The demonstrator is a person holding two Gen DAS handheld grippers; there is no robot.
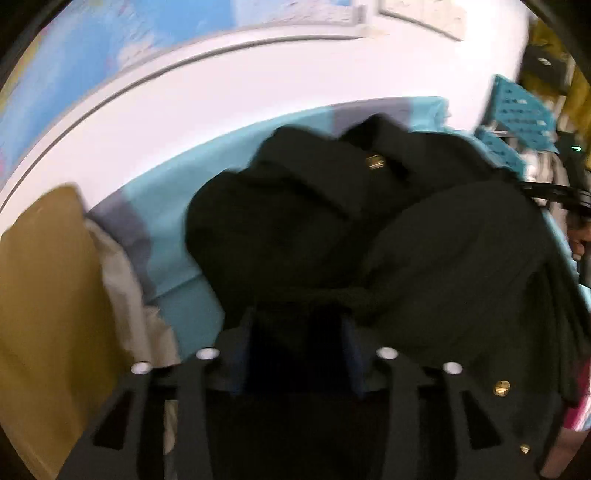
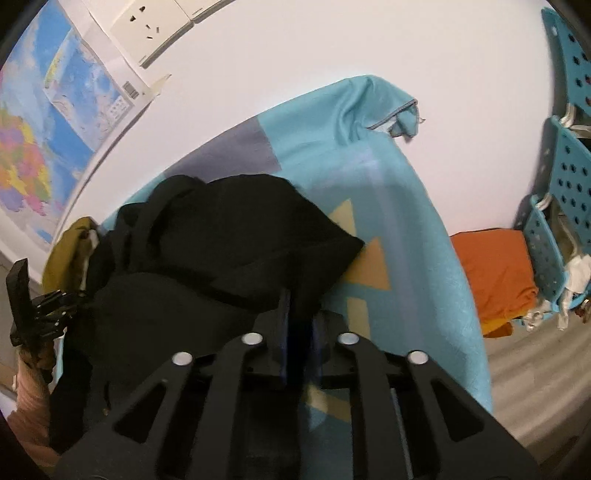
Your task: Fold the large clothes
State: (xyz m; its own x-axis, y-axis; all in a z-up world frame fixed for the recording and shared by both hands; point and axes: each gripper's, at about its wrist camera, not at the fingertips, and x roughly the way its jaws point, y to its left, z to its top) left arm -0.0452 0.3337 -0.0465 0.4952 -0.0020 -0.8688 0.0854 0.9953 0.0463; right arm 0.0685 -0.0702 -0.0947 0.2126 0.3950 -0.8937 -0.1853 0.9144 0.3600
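No legible text in either of my wrist views. The wall map [image 2: 55, 122] carries a barcode and a small legend box at its lower corner in my right wrist view, but the characters are too small to read; in my left wrist view the map is blurred. The gold buttons [image 1: 375, 161] on the dark coat [image 1: 332, 229] show a ridged pattern only, with no letters I can make out, and the wall socket [image 2: 151, 26] bears no readable marking.

Left view blurred, black garment [image 1: 332, 229] hiding hand-held gripper fingertips [image 1: 351, 343]
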